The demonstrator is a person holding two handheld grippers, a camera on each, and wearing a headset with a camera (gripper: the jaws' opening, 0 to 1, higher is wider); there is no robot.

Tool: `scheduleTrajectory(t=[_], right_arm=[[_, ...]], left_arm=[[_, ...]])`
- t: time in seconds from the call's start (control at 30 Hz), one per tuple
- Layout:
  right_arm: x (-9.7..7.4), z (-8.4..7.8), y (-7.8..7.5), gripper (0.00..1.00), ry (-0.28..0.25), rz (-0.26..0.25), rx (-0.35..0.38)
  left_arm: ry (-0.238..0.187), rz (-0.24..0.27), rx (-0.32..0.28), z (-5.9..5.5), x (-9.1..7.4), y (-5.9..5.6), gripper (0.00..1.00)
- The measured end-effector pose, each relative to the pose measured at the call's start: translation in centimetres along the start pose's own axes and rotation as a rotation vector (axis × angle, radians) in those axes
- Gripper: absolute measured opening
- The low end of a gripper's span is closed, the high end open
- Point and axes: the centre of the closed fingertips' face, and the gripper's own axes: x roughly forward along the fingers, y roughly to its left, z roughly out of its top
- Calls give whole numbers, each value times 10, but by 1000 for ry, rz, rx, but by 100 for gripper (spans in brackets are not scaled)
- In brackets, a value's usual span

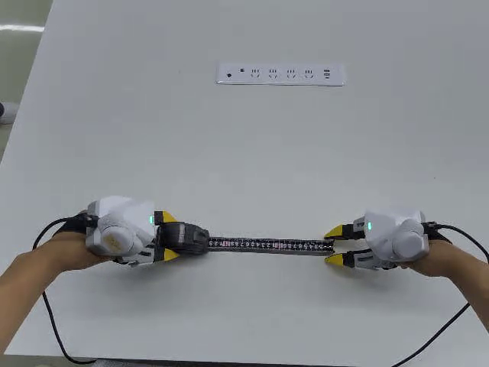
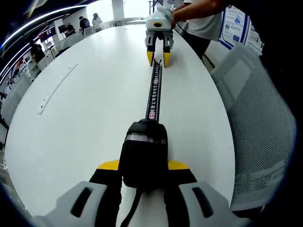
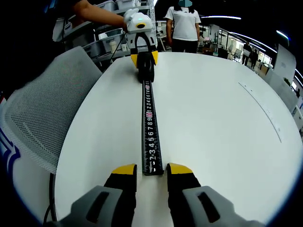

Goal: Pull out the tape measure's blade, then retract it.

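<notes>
On the white table [image 1: 229, 153], close to its near edge and toward the near-left corner: left gripper [image 1: 169, 236], held in a hand, yellow-tipped jaws clamped on both flanks of the black tape measure case [image 1: 191, 238]. Same hold from the left gripper view: case [image 2: 144, 151] wedged between the tips of the left gripper [image 2: 143, 166], resting on the tabletop, mouth pointing away from the hand.

Out of the case and flat on the table, parallel to the near edge: black blade [image 1: 271, 245] with white numerals, straight, reaching toward the near-right corner. Printed side up.

At the free end of the blade: right gripper [image 1: 335, 245], also hand-held, jaws set narrow with the blade's end lying between the yellow tips. In the right gripper view, thin strips of bare table either side of the blade [image 3: 149, 123] at the tips of the right gripper [image 3: 152, 169]. Impossible to tell whether pinched or merely flanked.

Facing each other along the blade: right gripper [image 2: 157, 56] at the far end of the blade [image 2: 155, 90] in the left gripper view, left gripper [image 3: 143, 59] with the case [image 3: 146, 71] in the right gripper view.

Toward the far edge, well apart from the tape: white power strip [image 1: 280, 74], flat, parallel to that edge. Over the near edge by the left hand: black cable [image 1: 47, 310]. Just off the near edge: grey mesh chair [image 2: 258, 118].
</notes>
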Motion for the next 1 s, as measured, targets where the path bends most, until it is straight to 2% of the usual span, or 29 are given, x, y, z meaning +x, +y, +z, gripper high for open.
scheduleTrajectory(t=[0.33, 0.5, 0.73, 1.0], right_arm=[[-4, 0, 1, 30, 2, -22, 29], [-7, 1, 2, 34, 2, -37, 50], [-11, 0, 5, 42, 21, -60, 71], [-19, 4, 8, 51, 18, -99, 121]], left_arm=[[-2, 24, 14, 0, -1, 4, 36], [-12, 40, -3, 2, -4, 6, 40], [-22, 59, -45, 0, -14, 7, 47], [-64, 109, -134, -1, -25, 11, 54]])
